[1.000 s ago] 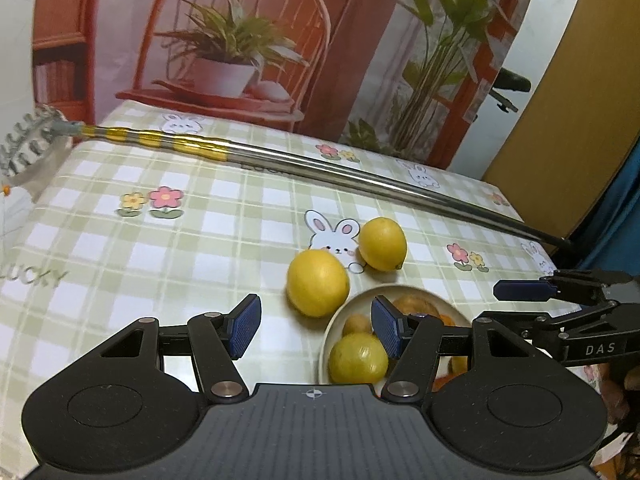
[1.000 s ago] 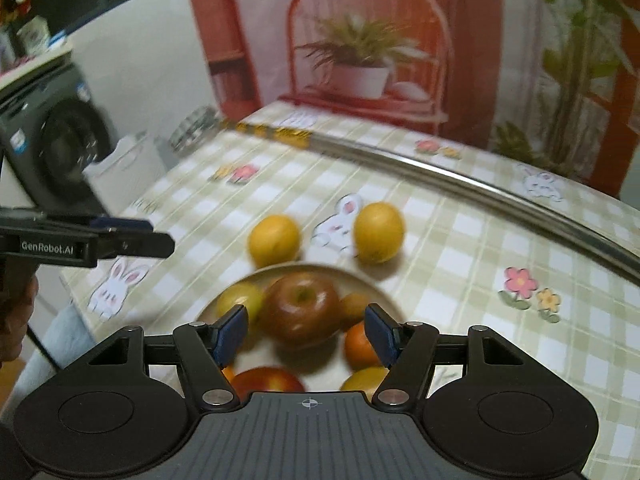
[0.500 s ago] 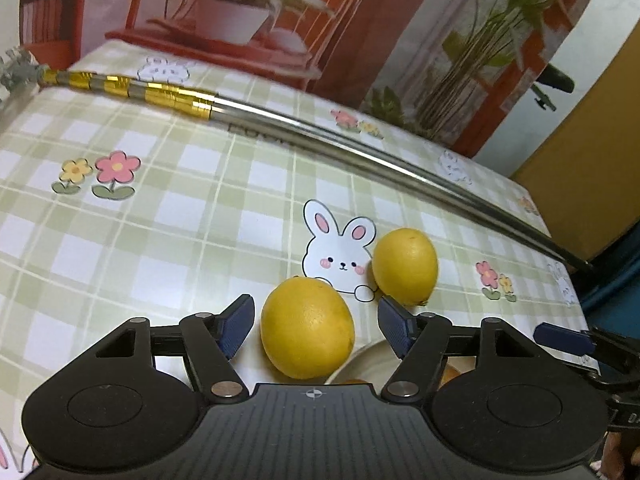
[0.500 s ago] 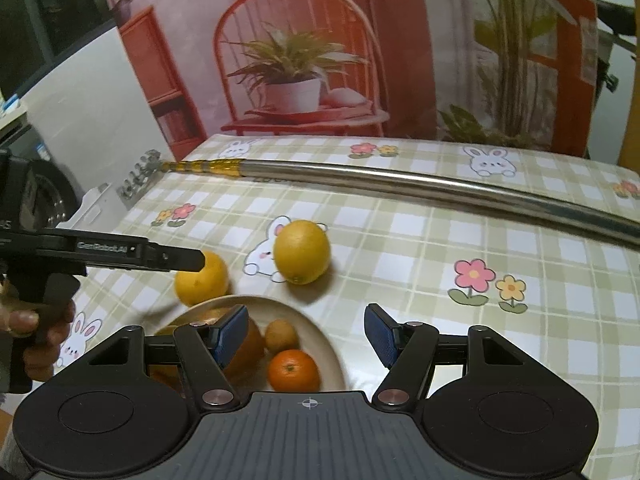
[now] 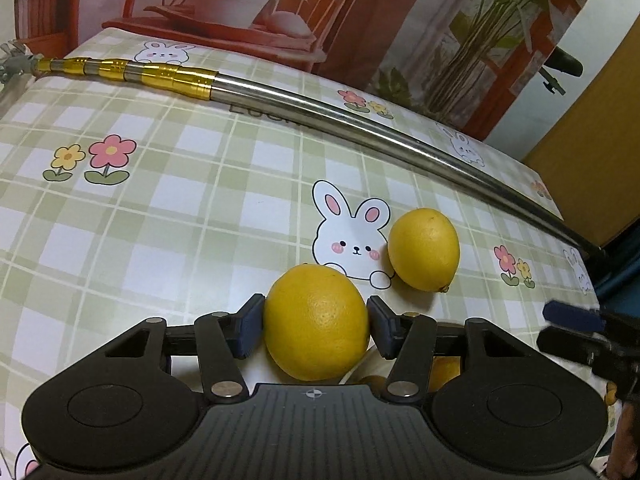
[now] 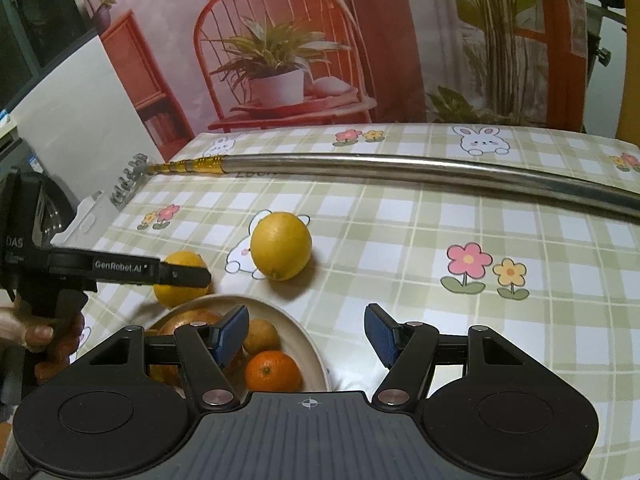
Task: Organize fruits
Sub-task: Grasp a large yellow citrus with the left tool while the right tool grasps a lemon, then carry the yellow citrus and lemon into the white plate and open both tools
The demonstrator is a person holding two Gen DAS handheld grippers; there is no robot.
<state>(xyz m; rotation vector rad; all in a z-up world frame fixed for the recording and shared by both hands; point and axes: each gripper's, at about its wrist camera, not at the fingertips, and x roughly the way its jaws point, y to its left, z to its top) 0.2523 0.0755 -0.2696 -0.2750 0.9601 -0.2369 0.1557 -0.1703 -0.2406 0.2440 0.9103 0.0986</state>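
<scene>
The left gripper (image 5: 316, 326) is closing on a lemon (image 5: 317, 322) that sits on the tablecloth (image 5: 160, 208) just beyond the bowl (image 6: 308, 344); both blue pads touch the fruit's sides. A second lemon (image 5: 424, 249) lies farther out from the bowl, beside a printed rabbit (image 5: 348, 236) and apart from the first. The right gripper (image 6: 305, 334) hangs over the bowl's right rim, jaws moderately wide with nothing between them. The bowl holds an orange (image 6: 273, 371), a small brownish fruit (image 6: 261, 336) and other fruit half hidden. A metal pole (image 6: 400, 168) crosses the table well beyond the bowl
</scene>
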